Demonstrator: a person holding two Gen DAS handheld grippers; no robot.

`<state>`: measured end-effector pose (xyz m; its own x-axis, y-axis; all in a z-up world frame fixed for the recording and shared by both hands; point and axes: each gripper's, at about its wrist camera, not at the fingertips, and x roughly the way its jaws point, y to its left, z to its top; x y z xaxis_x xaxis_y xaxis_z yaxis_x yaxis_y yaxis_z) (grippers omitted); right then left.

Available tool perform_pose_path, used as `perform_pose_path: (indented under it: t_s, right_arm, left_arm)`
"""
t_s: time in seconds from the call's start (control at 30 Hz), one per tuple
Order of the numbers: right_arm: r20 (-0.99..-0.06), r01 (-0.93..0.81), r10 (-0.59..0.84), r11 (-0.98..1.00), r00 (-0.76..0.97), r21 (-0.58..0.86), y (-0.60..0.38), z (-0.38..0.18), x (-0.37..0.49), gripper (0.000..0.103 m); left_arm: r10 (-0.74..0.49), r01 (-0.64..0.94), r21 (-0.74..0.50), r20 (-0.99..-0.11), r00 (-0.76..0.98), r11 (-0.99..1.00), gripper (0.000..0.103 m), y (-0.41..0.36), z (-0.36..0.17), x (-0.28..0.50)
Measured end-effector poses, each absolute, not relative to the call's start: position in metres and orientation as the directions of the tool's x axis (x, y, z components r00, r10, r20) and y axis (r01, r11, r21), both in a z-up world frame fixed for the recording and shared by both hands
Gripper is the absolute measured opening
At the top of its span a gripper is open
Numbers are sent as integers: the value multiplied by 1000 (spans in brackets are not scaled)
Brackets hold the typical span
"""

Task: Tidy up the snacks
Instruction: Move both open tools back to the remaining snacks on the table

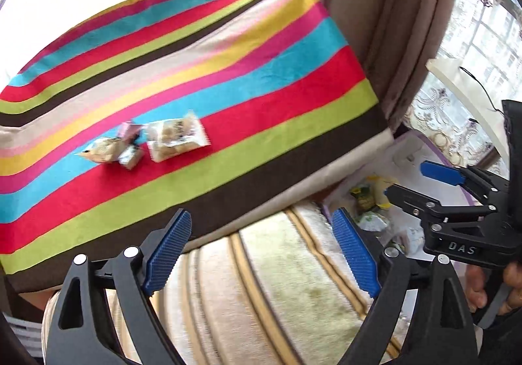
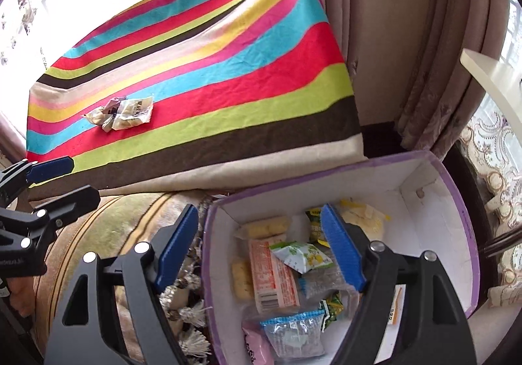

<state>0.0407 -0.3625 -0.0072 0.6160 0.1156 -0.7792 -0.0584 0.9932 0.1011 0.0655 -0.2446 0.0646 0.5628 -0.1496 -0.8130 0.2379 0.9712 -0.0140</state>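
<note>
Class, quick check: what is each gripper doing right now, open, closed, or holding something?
Left gripper: open, holding nothing, over the carpet beside the striped table.
Right gripper: open, holding nothing, above the box of snacks.

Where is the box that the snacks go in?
The purple-rimmed box sits low and right of centre in the right wrist view, below the striped cloth and just left of the curtain, with the open right gripper above it.

"DAS" on the right tool (image 1: 404, 184)
</note>
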Motion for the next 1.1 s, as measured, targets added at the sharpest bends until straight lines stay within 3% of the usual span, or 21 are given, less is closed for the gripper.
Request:
perform_pose_path:
  t_s: [0.23, 0.4, 0.73, 1.1]
  right_arm:
    - [-739, -54, 5, 998, 674, -43, -307, 14, 50, 88]
    - [-690, -74, -67, 982, 721, -172, -272, 21, 54, 92]
    - [-733, -174, 117, 985, 670, -2, -237, 19, 81, 92]
    - [-754, -237, 194, 970, 628, 52, -185, 10, 123, 92]
  left_arm:
    - [83, 41, 147, -744, 663, 988, 87, -186, 78, 66]
    - [113, -45, 112, -726, 678, 993, 87, -139, 78, 69]
    - [-23, -110, -124, -758, 652, 986, 88, -61, 63, 82]
    - [-146, -81, -245, -777, 612, 966, 81, -50, 37, 126]
